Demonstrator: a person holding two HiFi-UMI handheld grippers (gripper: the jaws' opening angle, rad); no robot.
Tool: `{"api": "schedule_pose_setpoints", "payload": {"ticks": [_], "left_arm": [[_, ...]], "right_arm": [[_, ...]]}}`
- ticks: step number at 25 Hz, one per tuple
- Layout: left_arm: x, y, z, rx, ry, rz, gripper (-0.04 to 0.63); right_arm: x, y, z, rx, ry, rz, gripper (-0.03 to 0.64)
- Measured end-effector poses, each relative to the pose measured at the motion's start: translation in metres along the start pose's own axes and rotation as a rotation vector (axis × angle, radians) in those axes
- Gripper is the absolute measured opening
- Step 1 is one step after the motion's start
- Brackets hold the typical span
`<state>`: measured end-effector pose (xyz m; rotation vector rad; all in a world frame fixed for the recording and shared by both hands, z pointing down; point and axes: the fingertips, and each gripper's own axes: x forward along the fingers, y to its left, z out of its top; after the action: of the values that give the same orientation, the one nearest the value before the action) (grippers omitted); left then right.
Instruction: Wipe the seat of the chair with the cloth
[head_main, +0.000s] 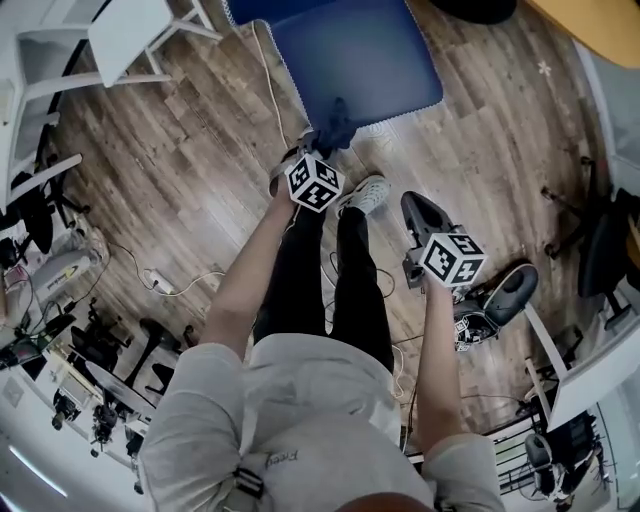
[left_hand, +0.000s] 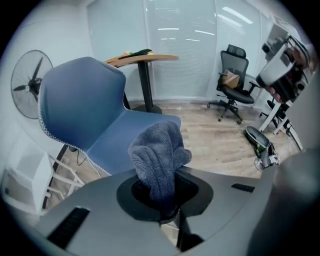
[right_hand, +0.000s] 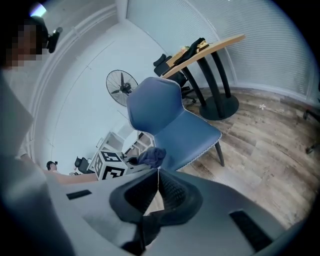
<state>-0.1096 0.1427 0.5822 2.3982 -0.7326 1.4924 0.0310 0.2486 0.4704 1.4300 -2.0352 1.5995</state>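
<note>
One wad of grey-blue cloth (left_hand: 159, 155), pinched tight in the left gripper (left_hand: 162, 202), hovering at the front edge of the blue chair seat (left_hand: 115, 142); hard to tell whether touching it. Right gripper (right_hand: 158, 176) clenched on nothing, well apart from the chair over the wooden floor (right_hand: 270, 145). Risks wiping with only a narrow bunched tip, dragging the cloth out of the jaws, or shoving the light chair away if pressed too hard
</note>
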Motion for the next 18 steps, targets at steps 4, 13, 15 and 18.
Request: {"api": "schedule_pose_setpoints", "payload": {"ticks": [4,13,15,18], "left_arm": [[-0.032,0.011,0.020,-0.088,-0.042,0.022,0.051],[-0.120,0.036,0.053,-0.176,-0.088,0.095,0.051],[-0.136,0.040,0.061,-0.219,-0.095,0.113,0.051],[-0.161,0.045,0.075,-0.259,-0.130,0.125,0.051]], "right_arm": [[-0.008,0.014,0.003,0.006,-0.004,-0.004,0.023],[-0.032,0.060,0.041,-0.010,-0.068,-0.007,0.023],[-0.037,0.072,0.055,-0.010,-0.103,0.003,0.023],[-0.039,0.093,0.070,-0.043,-0.135,0.017,0.023]]}}
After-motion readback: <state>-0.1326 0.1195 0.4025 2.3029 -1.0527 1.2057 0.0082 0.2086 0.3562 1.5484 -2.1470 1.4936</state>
